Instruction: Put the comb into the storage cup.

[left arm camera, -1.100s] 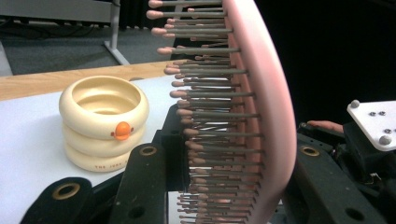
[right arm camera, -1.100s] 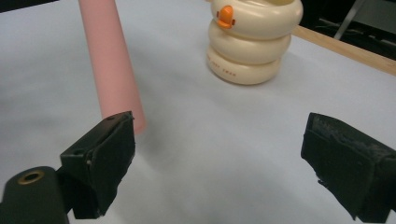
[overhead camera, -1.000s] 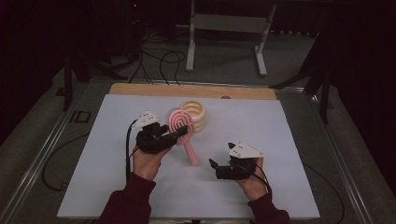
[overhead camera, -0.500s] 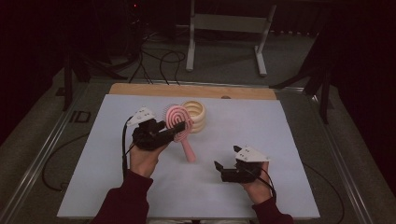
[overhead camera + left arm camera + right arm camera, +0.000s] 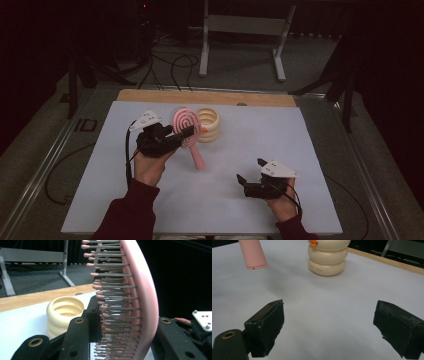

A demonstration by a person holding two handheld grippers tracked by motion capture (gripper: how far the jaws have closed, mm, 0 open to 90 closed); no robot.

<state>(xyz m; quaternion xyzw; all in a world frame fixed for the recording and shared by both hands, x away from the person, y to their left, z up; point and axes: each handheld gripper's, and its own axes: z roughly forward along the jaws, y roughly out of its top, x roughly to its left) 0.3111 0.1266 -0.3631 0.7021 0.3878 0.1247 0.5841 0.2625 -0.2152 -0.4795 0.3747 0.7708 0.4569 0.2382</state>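
A pink hairbrush (image 5: 186,122) hangs above the white table with its handle (image 5: 198,157) pointing down and toward me. My left gripper (image 5: 187,132) is shut on the brush head; in the left gripper view its jaws press the bristle side and the smooth back of the brush (image 5: 143,302). Just behind stands a cream ribbed holder (image 5: 208,125), also seen as a stack of rings (image 5: 65,312). My right gripper (image 5: 250,171) rests low at the front right, open and empty (image 5: 329,322), facing the holder (image 5: 328,257) and the handle's tip (image 5: 253,255).
A white sheet (image 5: 300,150) covers the table, with a wooden strip (image 5: 205,96) along its far edge. A metal stand (image 5: 245,25) and cables lie on the floor beyond. A small orange piece (image 5: 313,243) sits on the holder.
My right gripper has slid a little to the right along the front of the table, still open. The left gripper and the brush have hardly moved.
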